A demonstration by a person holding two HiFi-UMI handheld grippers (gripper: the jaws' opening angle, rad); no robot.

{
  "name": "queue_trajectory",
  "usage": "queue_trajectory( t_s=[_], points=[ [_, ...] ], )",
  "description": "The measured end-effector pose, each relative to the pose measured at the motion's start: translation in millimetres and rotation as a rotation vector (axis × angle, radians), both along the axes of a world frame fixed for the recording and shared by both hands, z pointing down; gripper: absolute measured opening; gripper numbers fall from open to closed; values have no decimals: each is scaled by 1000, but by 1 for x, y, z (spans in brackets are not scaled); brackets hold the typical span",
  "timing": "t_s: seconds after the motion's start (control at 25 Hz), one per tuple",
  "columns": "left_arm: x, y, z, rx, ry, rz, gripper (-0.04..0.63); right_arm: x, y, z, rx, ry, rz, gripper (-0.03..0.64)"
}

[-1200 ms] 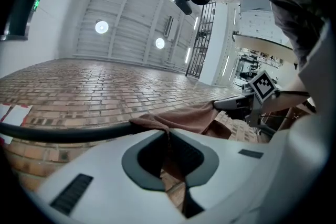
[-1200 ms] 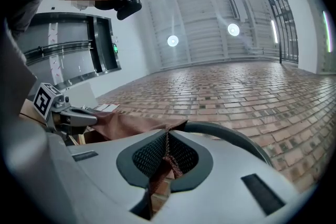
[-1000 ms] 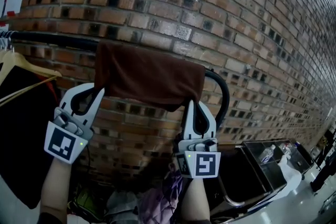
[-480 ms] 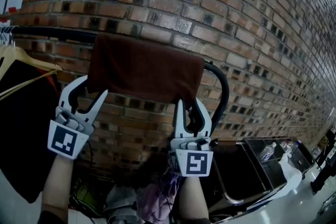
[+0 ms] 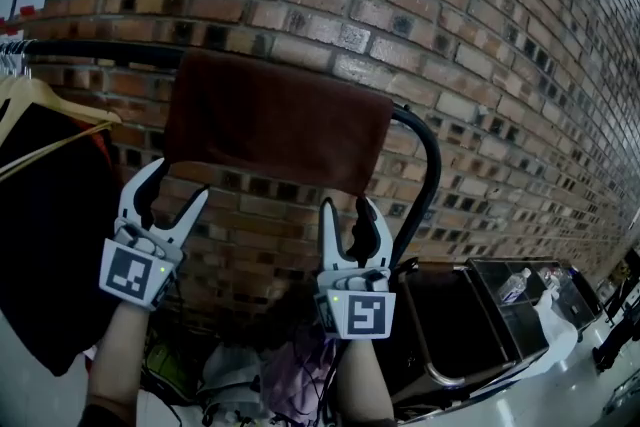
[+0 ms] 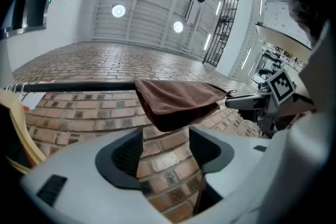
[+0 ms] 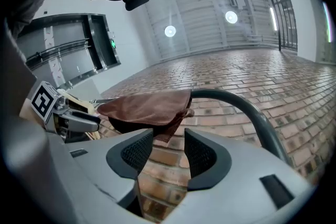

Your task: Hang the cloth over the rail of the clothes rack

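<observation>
A brown cloth (image 5: 275, 120) hangs draped over the black rail (image 5: 100, 50) of the clothes rack, just left of where the rail bends down (image 5: 428, 150). My left gripper (image 5: 172, 190) is below the cloth's lower left corner. Its jaws are opening and nothing is between them. My right gripper (image 5: 345, 210) sits under the lower right corner, jaws also opening and empty. The left gripper view shows the cloth (image 6: 176, 99) above and beyond its jaws (image 6: 165, 141). In the right gripper view the cloth (image 7: 144, 110) lies just past the jaws (image 7: 168, 147), apart from them.
Wooden hangers (image 5: 50, 110) with a dark garment (image 5: 50, 235) hang on the rail at the left. A brick wall (image 5: 450, 35) stands close behind. Below are a heap of clothes (image 5: 290, 375) and a dark cart (image 5: 480, 315) at the lower right.
Both grippers have opened, let go of the cloth's lower edge and dropped a little below it. The cloth stays draped over the rail.
</observation>
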State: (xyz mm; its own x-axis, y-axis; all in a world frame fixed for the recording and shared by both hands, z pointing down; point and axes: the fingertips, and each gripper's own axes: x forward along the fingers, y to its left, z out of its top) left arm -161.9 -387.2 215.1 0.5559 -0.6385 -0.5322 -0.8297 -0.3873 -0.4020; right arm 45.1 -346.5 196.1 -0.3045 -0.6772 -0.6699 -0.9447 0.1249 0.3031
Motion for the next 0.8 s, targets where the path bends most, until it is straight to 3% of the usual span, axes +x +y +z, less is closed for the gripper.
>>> queue_trajectory(
  t_s=[0.16, 0.28, 0.4, 0.48, 0.8],
  points=[
    [6, 2, 25, -59, 14, 27, 271, -7, 8, 15, -5, -24, -39, 175],
    [18, 8, 36, -67, -10, 29, 169, -10, 11, 23, -19, -47, -60, 160],
    [31, 14, 46, -66, -25, 42, 70, -13, 12, 31, -39, -57, -59, 78],
    [38, 16, 54, -73, -25, 53, 30, -17, 13, 35, -39, -72, -79, 60],
    [63, 17, 100, -237, -52, 81, 6, -38, 5, 82, -203, -77, -117, 23]
  ],
)
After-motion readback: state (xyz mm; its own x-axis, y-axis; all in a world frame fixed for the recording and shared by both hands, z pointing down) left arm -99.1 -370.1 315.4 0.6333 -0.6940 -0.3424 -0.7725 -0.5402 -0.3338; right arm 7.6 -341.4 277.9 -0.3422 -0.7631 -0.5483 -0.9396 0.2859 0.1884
